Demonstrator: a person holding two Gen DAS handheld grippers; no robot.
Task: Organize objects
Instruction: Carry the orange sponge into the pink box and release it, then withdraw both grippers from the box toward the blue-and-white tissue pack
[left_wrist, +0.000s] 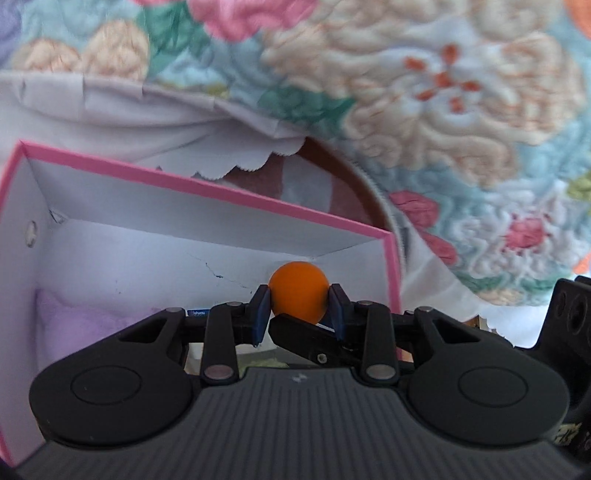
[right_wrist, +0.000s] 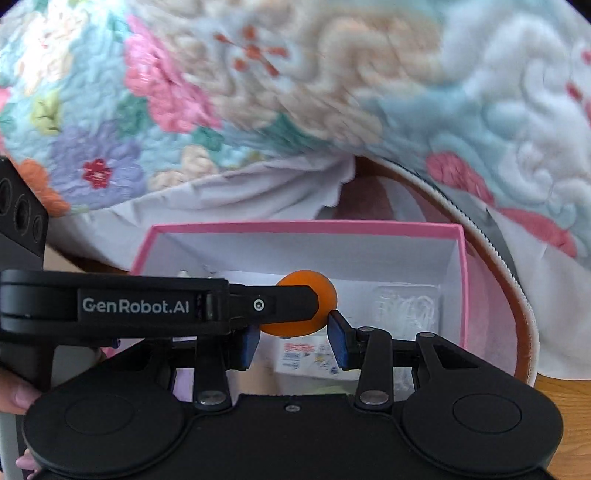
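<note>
An orange ball sits between the blue pads of my left gripper, which is shut on it above the open pink-rimmed white box. In the right wrist view the same ball lies between the pads of my right gripper, whose right pad touches it. The left gripper's finger crosses in front from the left and also grips the ball. The box lies below and beyond.
The box holds a lilac cloth, a printed white packet and a clear plastic bag. A floral quilted blanket hangs behind, over a brown round case. The wooden table shows at the right.
</note>
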